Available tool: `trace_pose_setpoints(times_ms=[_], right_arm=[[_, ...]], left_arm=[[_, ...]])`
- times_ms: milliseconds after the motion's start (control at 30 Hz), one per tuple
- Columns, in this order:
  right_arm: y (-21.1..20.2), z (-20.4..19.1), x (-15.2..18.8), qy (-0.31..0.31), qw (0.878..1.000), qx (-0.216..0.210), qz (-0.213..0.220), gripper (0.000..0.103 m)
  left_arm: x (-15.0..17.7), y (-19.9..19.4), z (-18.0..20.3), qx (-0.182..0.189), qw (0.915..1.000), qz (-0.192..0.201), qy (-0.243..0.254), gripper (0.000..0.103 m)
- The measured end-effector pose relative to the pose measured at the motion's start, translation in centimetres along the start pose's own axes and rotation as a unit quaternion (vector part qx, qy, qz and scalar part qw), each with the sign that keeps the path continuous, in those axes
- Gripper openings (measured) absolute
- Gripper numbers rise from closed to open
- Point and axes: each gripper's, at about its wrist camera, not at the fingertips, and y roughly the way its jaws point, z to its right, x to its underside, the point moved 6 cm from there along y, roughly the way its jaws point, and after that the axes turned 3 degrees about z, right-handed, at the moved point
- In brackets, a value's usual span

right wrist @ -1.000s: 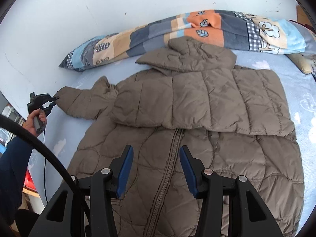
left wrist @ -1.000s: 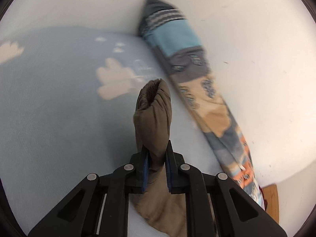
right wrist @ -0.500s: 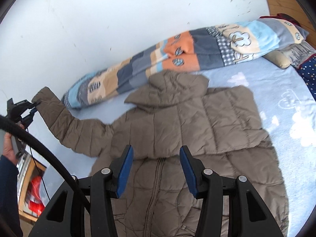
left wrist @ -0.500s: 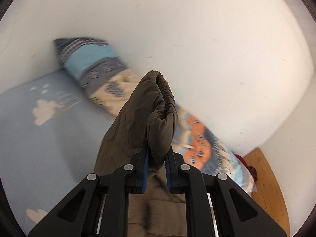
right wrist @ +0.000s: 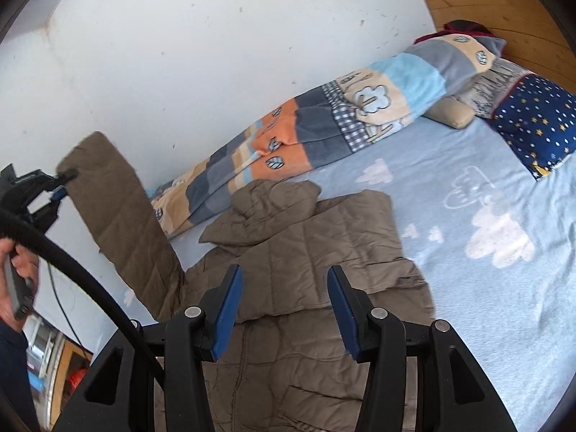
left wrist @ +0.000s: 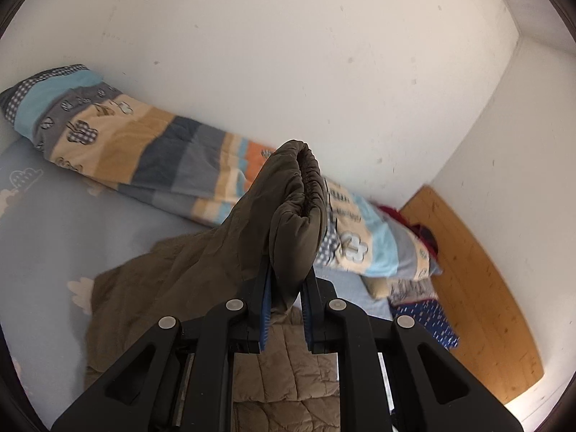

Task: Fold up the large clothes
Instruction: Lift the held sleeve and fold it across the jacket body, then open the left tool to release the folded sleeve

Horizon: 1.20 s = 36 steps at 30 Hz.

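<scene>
We have lifted the sleeve up off the bed at 9 o'clock, our left gripper pinching its cuff (right gripper spread, holding nothing), ready to fold it over the brown puffer jacket.

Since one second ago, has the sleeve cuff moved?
Yes. The left gripper lifted the sleeve cuff off the bed, up against the white wall.

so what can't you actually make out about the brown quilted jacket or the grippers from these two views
- Brown quilted jacket: hem cut off by the right wrist view's bottom edge, partly behind the open right gripper.
- Lifted sleeve: the cuff blocks the left gripper pads in the left wrist view.
</scene>
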Motion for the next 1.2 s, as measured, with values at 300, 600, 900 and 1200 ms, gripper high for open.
trace_pose_setpoints(times_ms=[300,600,900,1200], right_arm=[[-2.0,2.7,-1.4,0.033,0.999,-0.005,0.016,0.053],[-2.4,4.2,-2.0,0.052,0.998,0.001,0.021,0.053],[-1.6,3.9,-1.6,0.046,0.999,0.0,0.012,0.053],[-0.9,3.6,-1.6,0.045,0.999,0.002,0.01,0.053]], left_arm=[[10.8,10.1,2.4,-0.044,0.9955,-0.068,0.049,0.014],[19.9,16.6,2.8,-0.056,0.9879,-0.131,0.062,0.014],[26.8,19.9,3.5,-0.074,0.9698,-0.203,0.114,0.049],[23.7,12.1,3.9,-0.042,0.9763,-0.148,0.152,0.064]])
